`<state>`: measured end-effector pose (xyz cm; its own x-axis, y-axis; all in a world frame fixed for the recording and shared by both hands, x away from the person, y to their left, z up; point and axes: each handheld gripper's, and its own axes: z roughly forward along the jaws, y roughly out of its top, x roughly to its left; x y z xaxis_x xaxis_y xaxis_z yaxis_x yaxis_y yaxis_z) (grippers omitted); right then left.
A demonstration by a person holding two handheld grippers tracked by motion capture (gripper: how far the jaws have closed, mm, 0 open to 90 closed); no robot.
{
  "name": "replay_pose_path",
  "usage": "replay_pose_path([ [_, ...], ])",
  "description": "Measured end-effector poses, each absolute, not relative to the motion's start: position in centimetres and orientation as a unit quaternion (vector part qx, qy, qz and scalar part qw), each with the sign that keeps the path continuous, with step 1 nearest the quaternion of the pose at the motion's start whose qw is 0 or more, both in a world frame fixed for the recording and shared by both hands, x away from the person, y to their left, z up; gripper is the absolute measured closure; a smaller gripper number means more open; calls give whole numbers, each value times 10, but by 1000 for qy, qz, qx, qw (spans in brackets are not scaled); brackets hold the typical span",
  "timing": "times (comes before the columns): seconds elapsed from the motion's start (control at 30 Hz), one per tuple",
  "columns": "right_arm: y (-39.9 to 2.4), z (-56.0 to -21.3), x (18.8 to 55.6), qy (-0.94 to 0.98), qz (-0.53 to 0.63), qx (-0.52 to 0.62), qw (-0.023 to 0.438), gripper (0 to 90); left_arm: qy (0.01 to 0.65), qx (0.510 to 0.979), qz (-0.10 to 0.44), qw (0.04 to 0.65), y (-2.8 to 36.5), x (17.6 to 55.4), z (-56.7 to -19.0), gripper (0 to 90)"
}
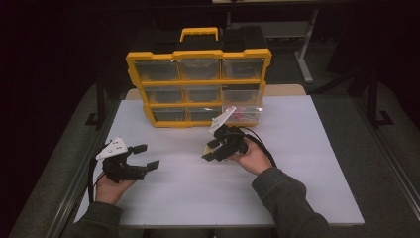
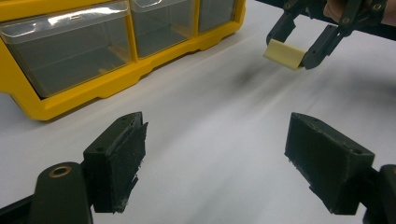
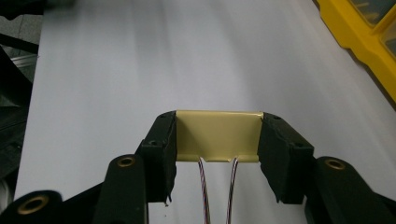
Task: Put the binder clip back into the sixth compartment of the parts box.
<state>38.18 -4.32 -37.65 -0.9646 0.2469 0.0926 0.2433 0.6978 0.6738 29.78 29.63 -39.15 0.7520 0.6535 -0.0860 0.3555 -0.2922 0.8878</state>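
Since the cream binder clip (image 3: 217,135), clamped across its ends by the right gripper (image 3: 217,140) just before the yellow drawer organizer (image 1: 198,87), looks light, stiff and slick, keep that hold; left gripper (image 2: 215,158) gapes empty.

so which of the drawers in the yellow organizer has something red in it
The bottom-right drawer of the yellow organizer: red pieces show through its clear front, just behind the right claw. The other drawers look dim, with no red visible.

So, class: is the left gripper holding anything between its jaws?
No. The left gripper stands open over bare table; the binder clip sits in the right gripper.
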Motion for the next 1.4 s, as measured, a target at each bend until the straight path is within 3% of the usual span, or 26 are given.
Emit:
replay_pose_path([
  [1.4, -52, -284, 382, 910, 403, 97, 29, 484, 317, 791, 151, 501, 297, 298, -391, 201],
])
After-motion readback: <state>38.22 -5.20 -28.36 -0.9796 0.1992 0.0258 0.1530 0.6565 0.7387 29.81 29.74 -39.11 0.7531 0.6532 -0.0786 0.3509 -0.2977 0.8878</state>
